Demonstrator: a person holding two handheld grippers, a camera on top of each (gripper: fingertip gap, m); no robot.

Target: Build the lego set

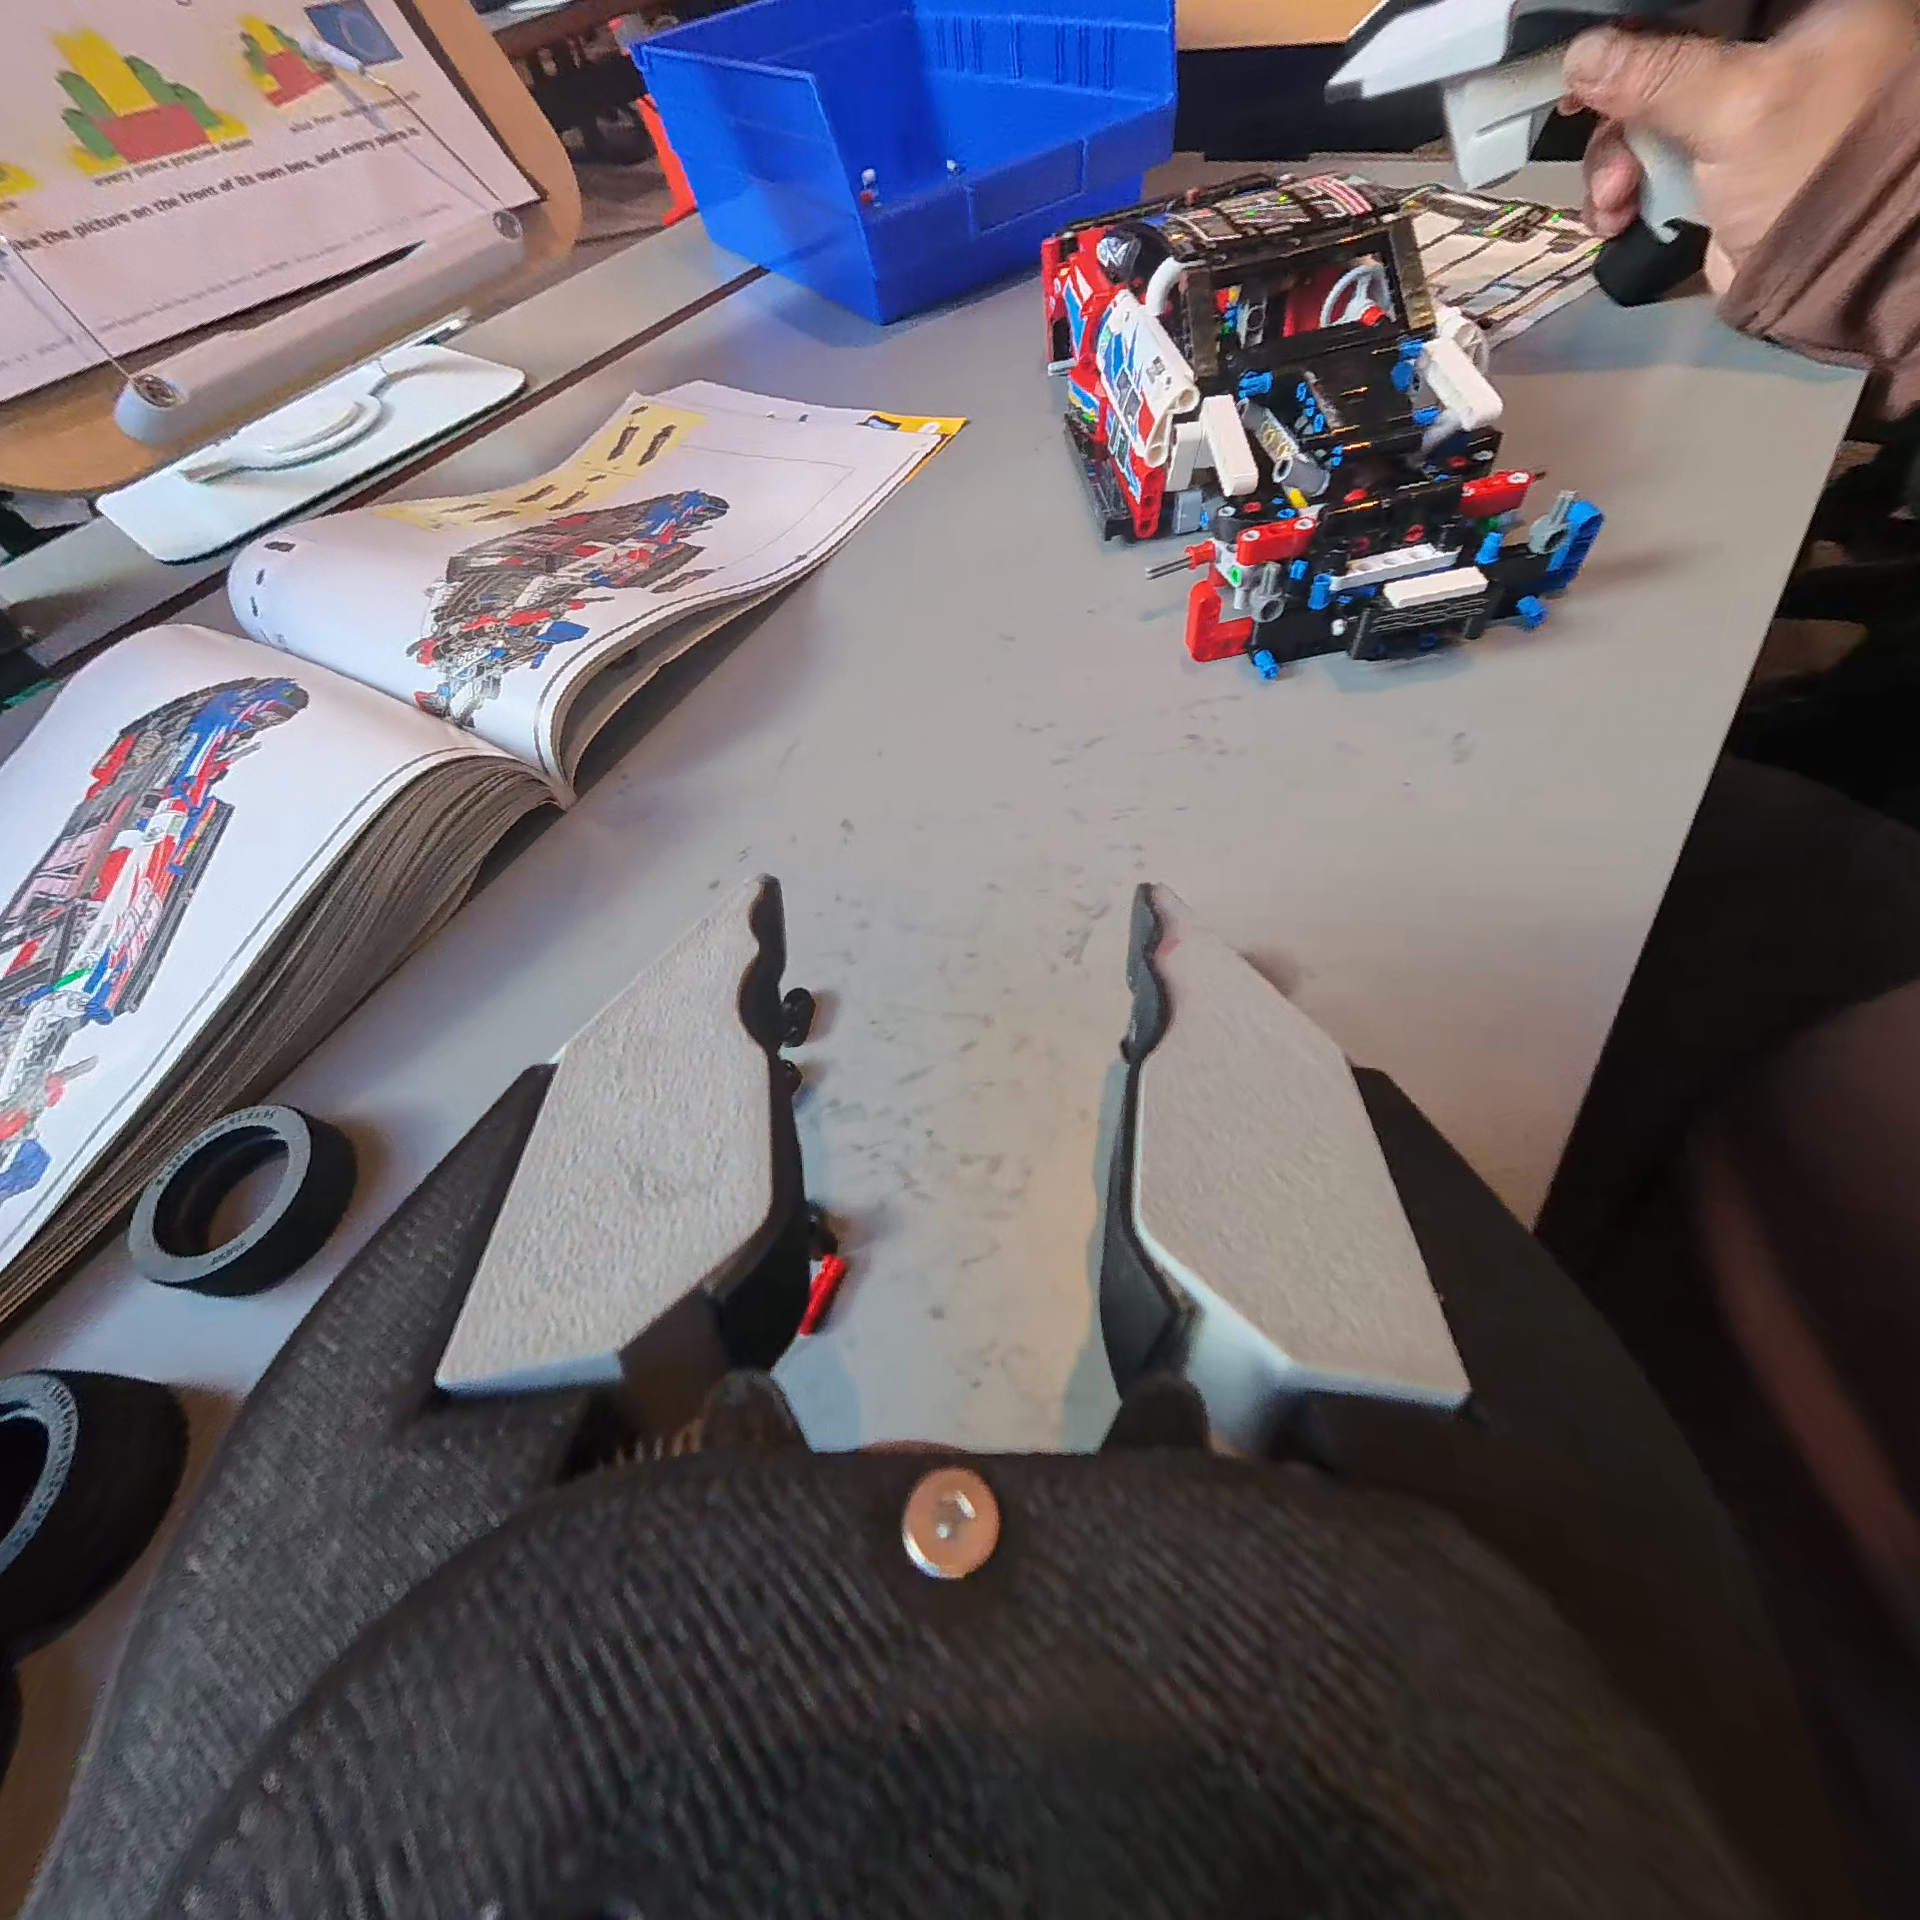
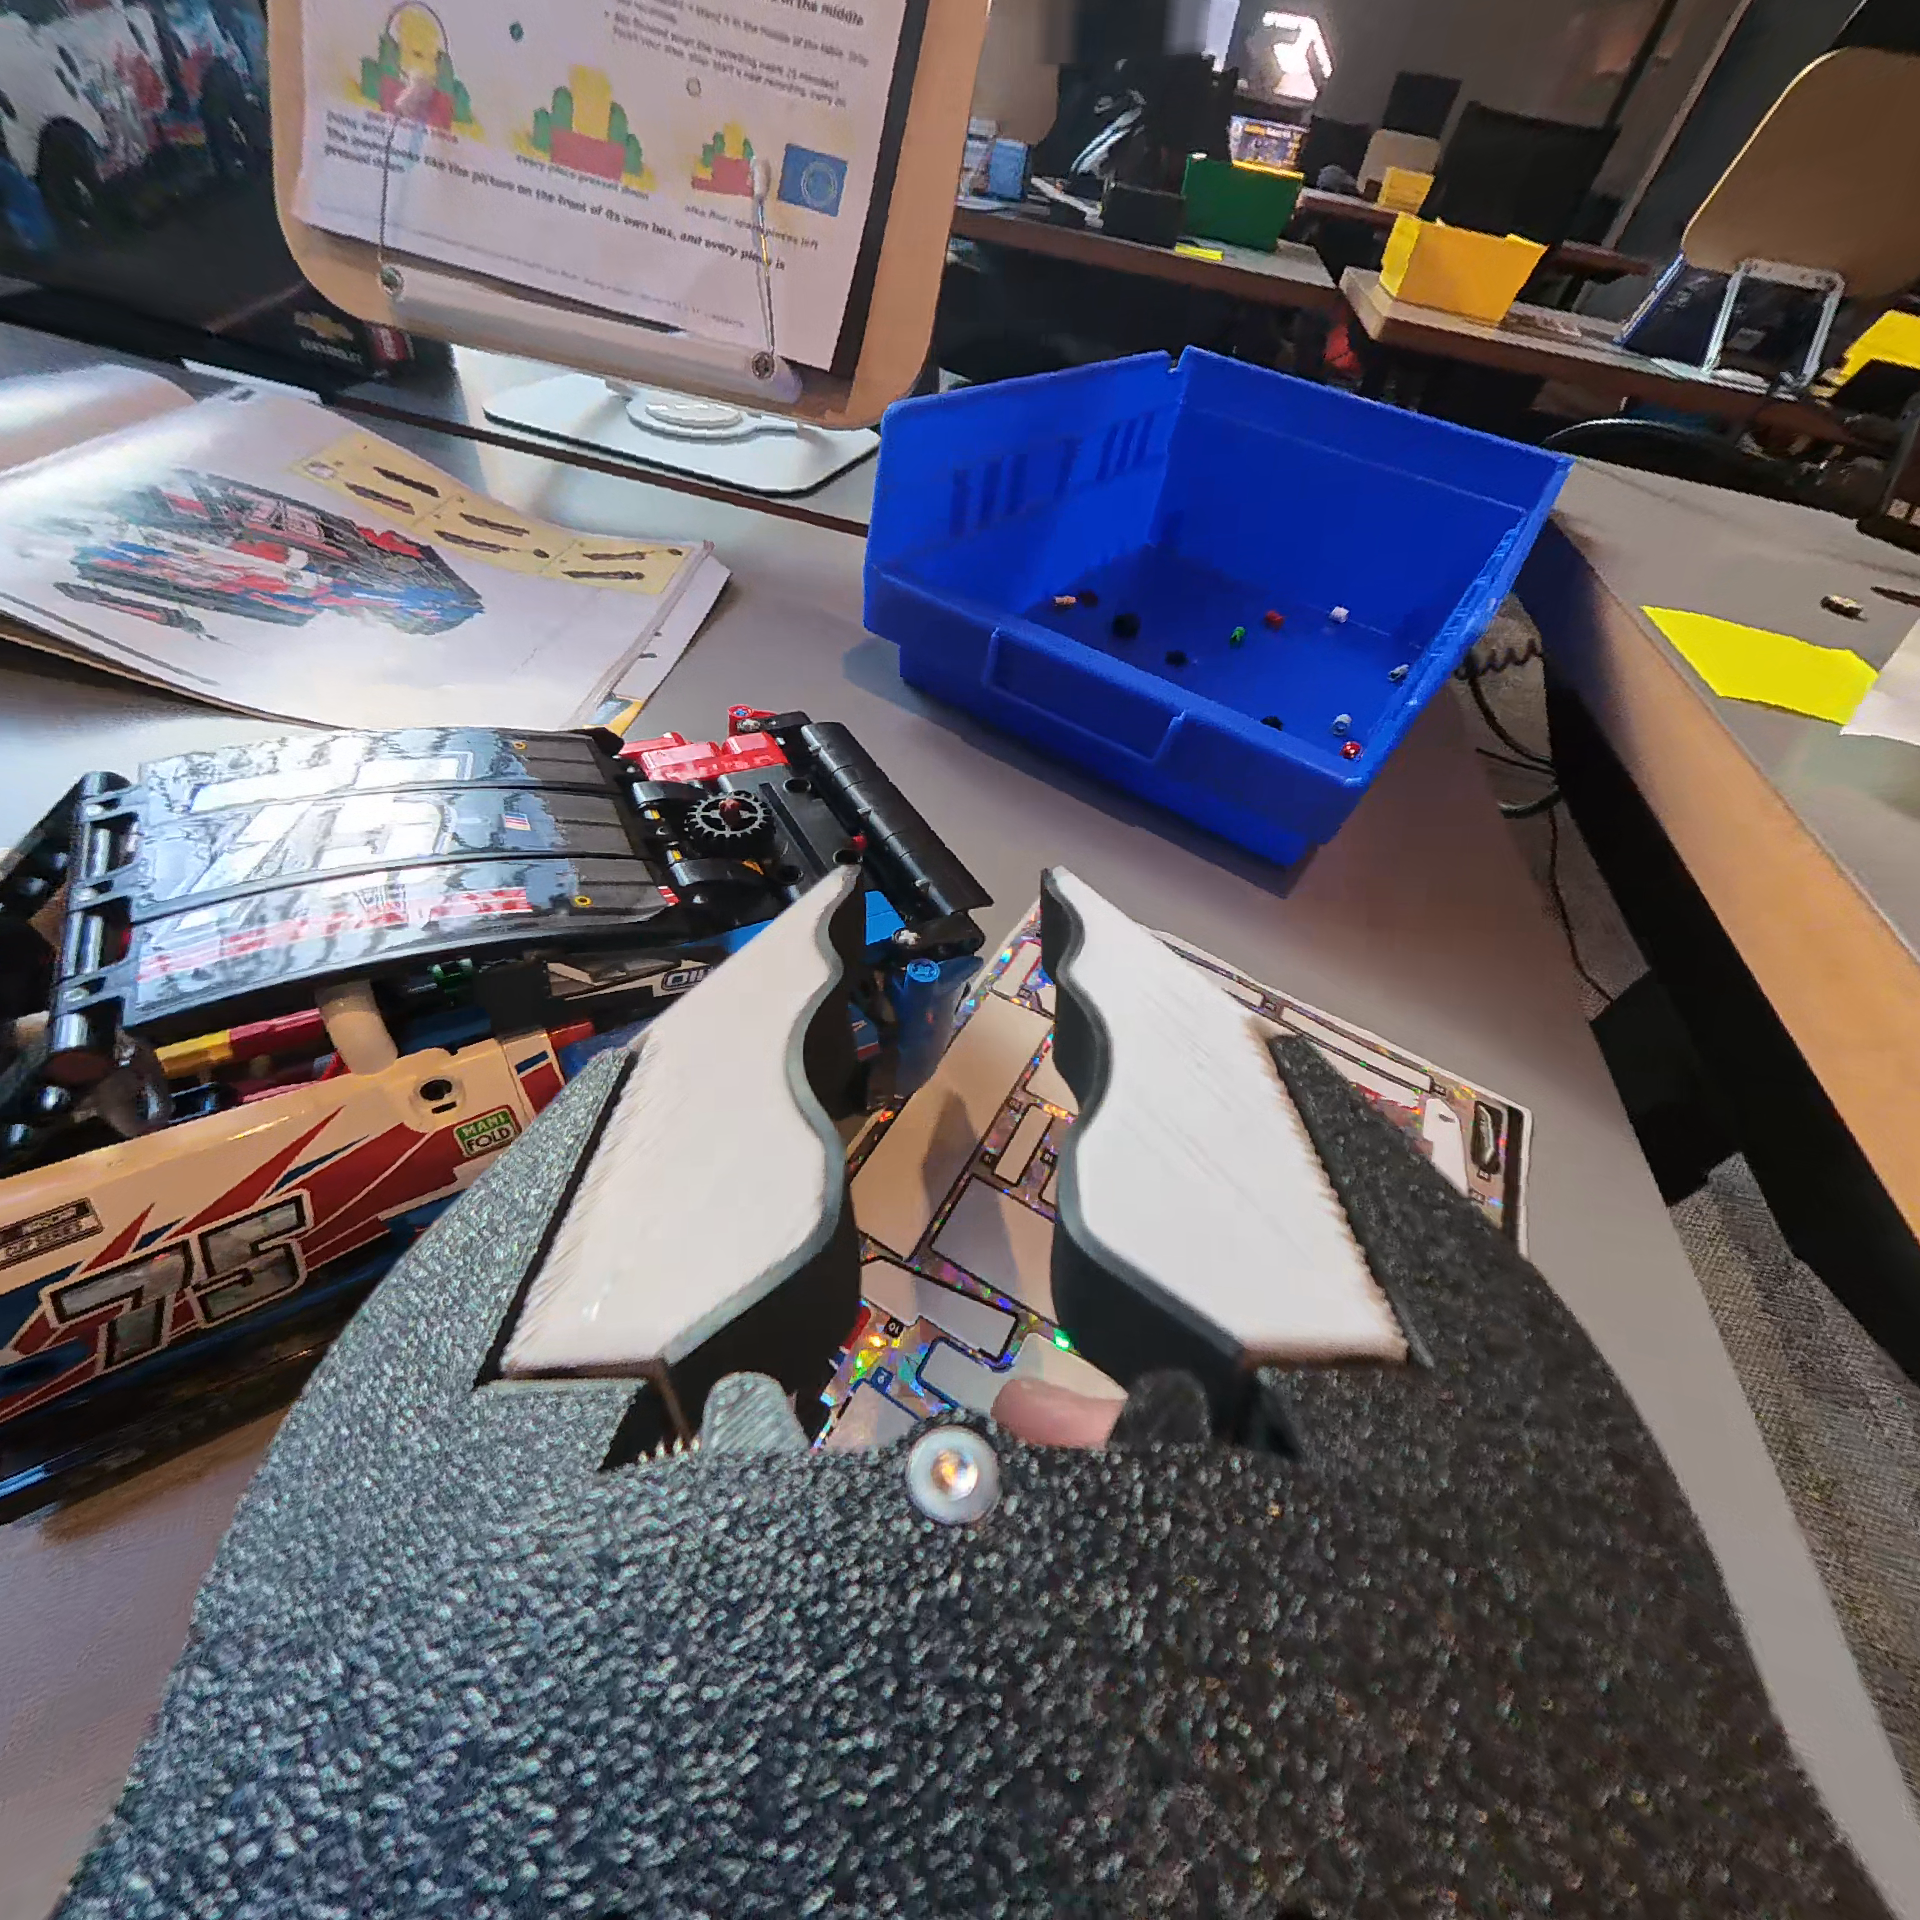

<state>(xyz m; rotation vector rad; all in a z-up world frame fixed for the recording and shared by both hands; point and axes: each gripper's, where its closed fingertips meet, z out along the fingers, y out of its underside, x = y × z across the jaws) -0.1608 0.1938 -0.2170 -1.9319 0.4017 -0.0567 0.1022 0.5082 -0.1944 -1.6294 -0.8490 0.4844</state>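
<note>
A partly built red, black, white and blue lego car (image 1: 1288,416) stands on the grey table (image 1: 987,790) at the far right. My left gripper (image 1: 951,894) is open and empty, low over bare table short of the car. Small black pins (image 1: 798,1013) and a red pin (image 1: 826,1283) lie by its left finger. In the right wrist view the car (image 2: 416,935) lies at left. My right gripper (image 2: 951,883) is open and empty above a sticker sheet (image 2: 1039,1122), beside the car's rear end. The right gripper also shows in the left wrist view (image 1: 1475,83), held by a hand.
An open instruction book (image 1: 312,748) lies at left. Two black tyres (image 1: 244,1200) (image 1: 62,1475) sit near the front left. A blue bin (image 2: 1195,592) with several small loose pieces stands behind the car. An instruction sheet on a stand (image 2: 623,156) is at the back. The table's right edge (image 1: 1662,883) is close. My hands' fingertips stand some 40 centimeters from each other. The left tips stand about 8 centimeters off the red pin (image 1: 826,1283).
</note>
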